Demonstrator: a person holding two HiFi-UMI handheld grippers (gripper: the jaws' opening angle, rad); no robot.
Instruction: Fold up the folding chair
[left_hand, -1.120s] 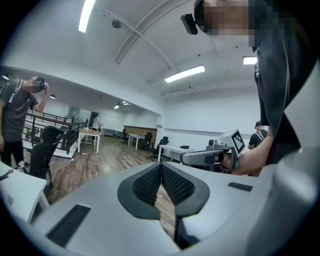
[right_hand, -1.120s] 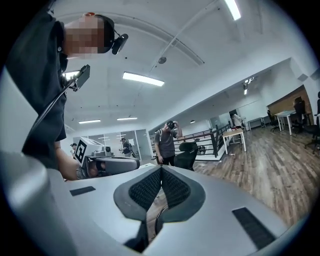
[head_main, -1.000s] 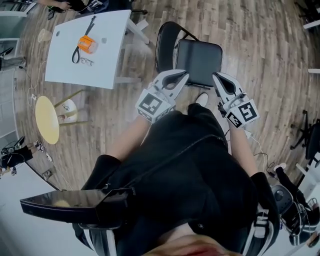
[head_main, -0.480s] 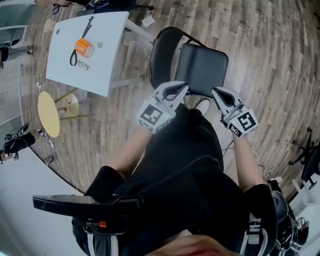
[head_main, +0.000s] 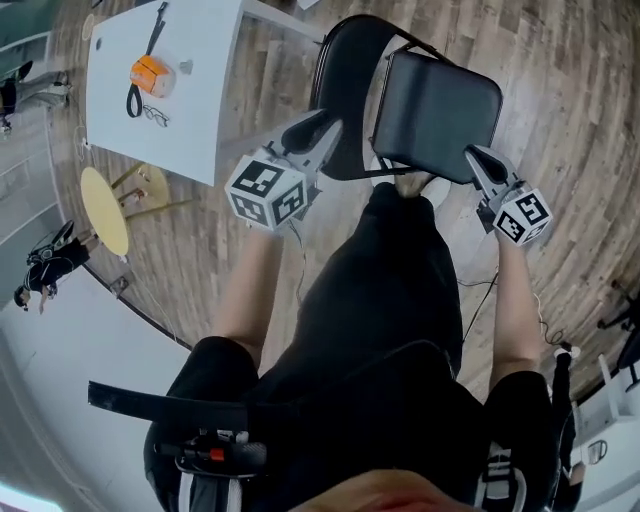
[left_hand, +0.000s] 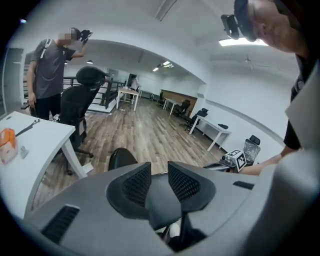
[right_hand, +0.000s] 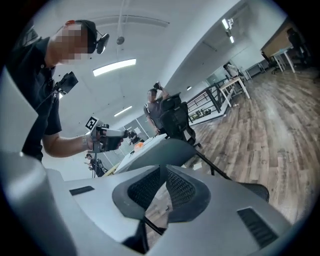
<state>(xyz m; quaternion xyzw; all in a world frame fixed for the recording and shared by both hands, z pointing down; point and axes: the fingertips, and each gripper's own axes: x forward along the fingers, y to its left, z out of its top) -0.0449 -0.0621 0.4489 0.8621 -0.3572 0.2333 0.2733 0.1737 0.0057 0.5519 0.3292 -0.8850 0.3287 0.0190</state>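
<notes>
We hold the left gripper (head_main: 325, 133) near the left edge of the folding chair (head_main: 420, 115). Its ribbed pads have just been opening, and nothing sits between them. The right gripper (head_main: 473, 154) is clenched on nothing beside the seat's (head_main: 450, 90) right front corner. The chair stands unfolded on the wood-plank floor (head_main: 570, 110), with a smooth black padded seat, rounded corners, a curved back (head_main: 345, 70) and thin dark metal tubing.

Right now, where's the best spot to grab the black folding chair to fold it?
Probably the seat, by its thin edge farthest from the backrest. That edge sticks out free and looks slim enough for jaws. Come from the right, where the right gripper is close, and swing it up toward the backrest.
</notes>
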